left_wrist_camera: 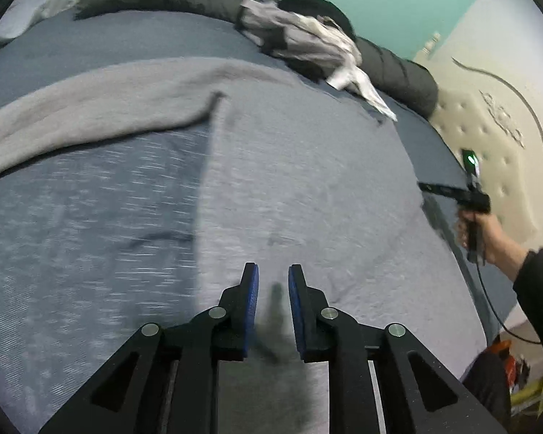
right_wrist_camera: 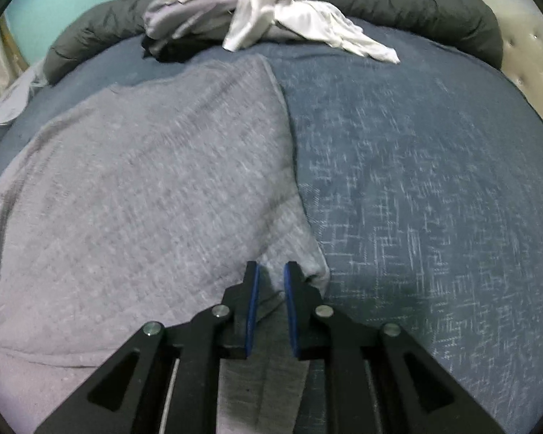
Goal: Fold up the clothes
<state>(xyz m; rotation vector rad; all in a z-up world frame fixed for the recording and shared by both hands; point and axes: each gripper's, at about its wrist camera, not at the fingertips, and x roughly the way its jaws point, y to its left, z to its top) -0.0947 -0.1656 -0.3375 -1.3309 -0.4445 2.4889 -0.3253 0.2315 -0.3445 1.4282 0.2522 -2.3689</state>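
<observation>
A light grey knit garment (left_wrist_camera: 289,181) lies spread flat on the blue bed cover (left_wrist_camera: 90,235), one sleeve (left_wrist_camera: 90,108) stretched out to the left. My left gripper (left_wrist_camera: 273,278) hovers over the garment's near part, open, with only its shadow between the blue pads. In the right wrist view the same garment (right_wrist_camera: 144,188) fills the left half. Its near right corner (right_wrist_camera: 316,271) sits at my right gripper (right_wrist_camera: 271,275), whose fingers stand a little apart with cloth showing in the gap. A hand holds the right gripper (left_wrist_camera: 427,188) at the garment's right edge.
A pile of white, grey and black clothes (right_wrist_camera: 257,18) sits at the far side of the bed, against a dark rolled quilt (right_wrist_camera: 416,0). A tufted cream headboard (left_wrist_camera: 488,137) stands to the right. Bare blue cover (right_wrist_camera: 434,199) stretches right of the garment.
</observation>
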